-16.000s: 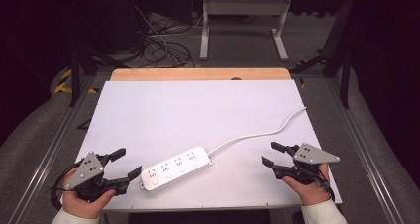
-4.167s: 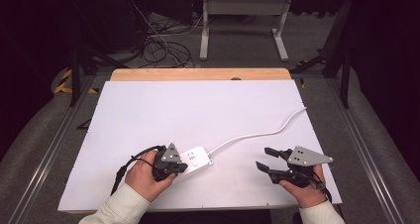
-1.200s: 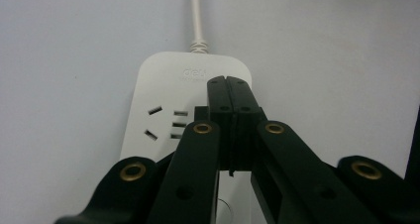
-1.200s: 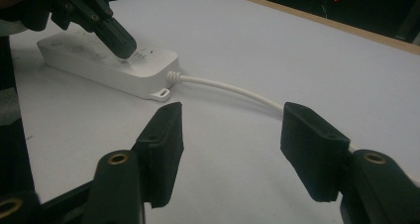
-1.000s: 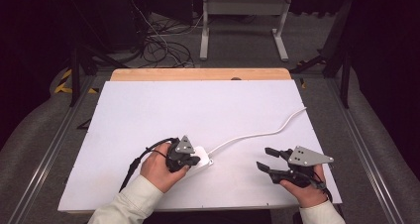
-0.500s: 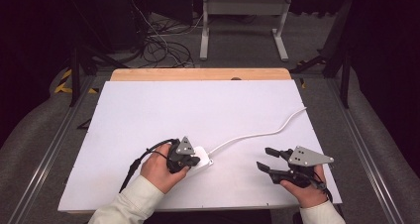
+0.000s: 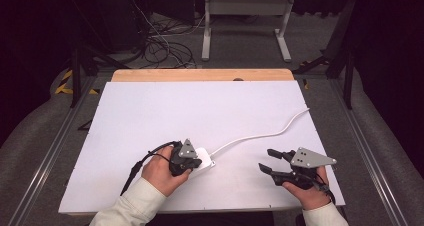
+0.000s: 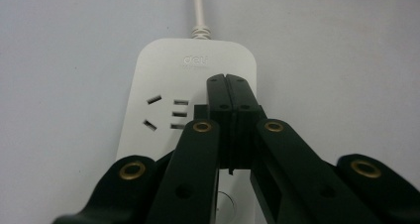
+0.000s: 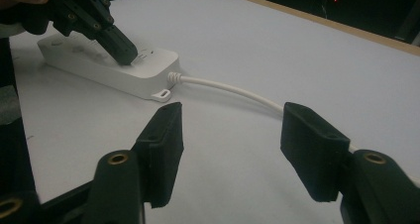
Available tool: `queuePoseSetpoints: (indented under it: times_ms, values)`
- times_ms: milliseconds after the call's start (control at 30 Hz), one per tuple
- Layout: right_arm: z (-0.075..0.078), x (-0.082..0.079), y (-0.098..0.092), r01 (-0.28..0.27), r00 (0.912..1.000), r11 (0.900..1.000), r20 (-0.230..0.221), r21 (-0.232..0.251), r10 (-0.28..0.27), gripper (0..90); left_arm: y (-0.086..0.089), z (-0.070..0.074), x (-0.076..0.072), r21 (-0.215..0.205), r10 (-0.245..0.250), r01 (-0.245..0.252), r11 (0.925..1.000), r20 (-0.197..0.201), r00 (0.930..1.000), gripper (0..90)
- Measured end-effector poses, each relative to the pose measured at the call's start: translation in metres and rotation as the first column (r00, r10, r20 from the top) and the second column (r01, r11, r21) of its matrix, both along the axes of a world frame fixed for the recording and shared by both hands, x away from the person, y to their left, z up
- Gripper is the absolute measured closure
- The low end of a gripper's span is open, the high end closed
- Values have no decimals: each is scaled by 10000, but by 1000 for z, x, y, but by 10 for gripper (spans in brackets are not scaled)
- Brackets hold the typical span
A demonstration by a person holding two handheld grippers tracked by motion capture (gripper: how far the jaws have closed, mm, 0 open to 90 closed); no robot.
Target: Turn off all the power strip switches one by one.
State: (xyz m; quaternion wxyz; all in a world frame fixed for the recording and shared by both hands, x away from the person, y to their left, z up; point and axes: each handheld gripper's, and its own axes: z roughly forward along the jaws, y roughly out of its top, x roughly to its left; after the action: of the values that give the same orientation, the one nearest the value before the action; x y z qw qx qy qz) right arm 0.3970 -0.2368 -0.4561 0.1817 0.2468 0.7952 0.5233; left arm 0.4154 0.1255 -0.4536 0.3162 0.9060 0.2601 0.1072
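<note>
One power strip (image 7: 204,158), one cord (image 7: 260,135), two grippers, one table (image 7: 150,111).

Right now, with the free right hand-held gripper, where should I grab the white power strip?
Probably the power strip at its cord end, across the narrow width from above: it lies flat, and the left hand-held gripper, shut, presses its top farther back. The right hand-held gripper is open.

From above we look forward and down over the whole counter (image 7: 150,116). Along the left jaws we sit close over the power strip (image 8: 163,90); both other views share it.
</note>
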Motion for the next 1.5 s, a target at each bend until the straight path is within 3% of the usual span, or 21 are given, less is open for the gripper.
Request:
queuePoseSetpoints:
  times_ms: [333,400,433,500,633,733,900,967,1067,1200,1333,1433,1500]
  values:
    - [0,0,1,8,10000,10000,-50,-9,-8,426,-1,0,0,62,14,-13,10000,-83,10000,900]
    - [0,0,1,13,10000,10000,-48,-5,-13,426,-2,0,-1,166,-112,109,9998,123,9999,900]
    - [0,0,1,9,10000,10000,-42,-7,-9,426,-1,2,-1,-175,-46,51,9998,295,9996,900]
    - [-1,0,1,-3,10000,10000,-33,-13,3,426,-1,5,0,-305,-38,39,9995,45,10000,900]
    - [-3,3,-1,54,9999,10000,-113,-6,-54,426,7,18,-1,-985,92,-81,9951,99,9999,900]
    - [-3,3,0,41,9999,10000,-106,-3,-41,426,10,25,-5,-1154,49,-9,9933,340,9994,900]
    - [-2,2,-1,66,10000,10000,-73,25,-66,426,10,28,-9,-1148,-82,122,9933,347,9994,900]
    - [-2,1,-1,54,10000,10000,-69,42,-53,426,10,29,-9,-1214,-124,162,9925,318,9994,819]
    - [-2,1,-1,29,10000,10000,-63,30,-29,425,13,34,-12,-1483,-132,194,9887,426,9990,772]
    - [-1,1,-1,62,10000,10000,-56,68,-62,419,21,42,-16,-2065,-142,338,9779,957,9953,532]
    - [-1,1,-2,85,10000,9999,-51,57,-85,412,36,48,-20,-2295,21,376,9726,1704,9854,344]
    - [-1,0,-2,82,10000,10000,-17,39,-82,406,50,54,-23,-2577,230,299,9658,2001,9795,310]
    - [-1,0,-3,117,9999,9999,1,87,-117,401,61,57,-26,-2953,389,225,9551,2004,9789,296]
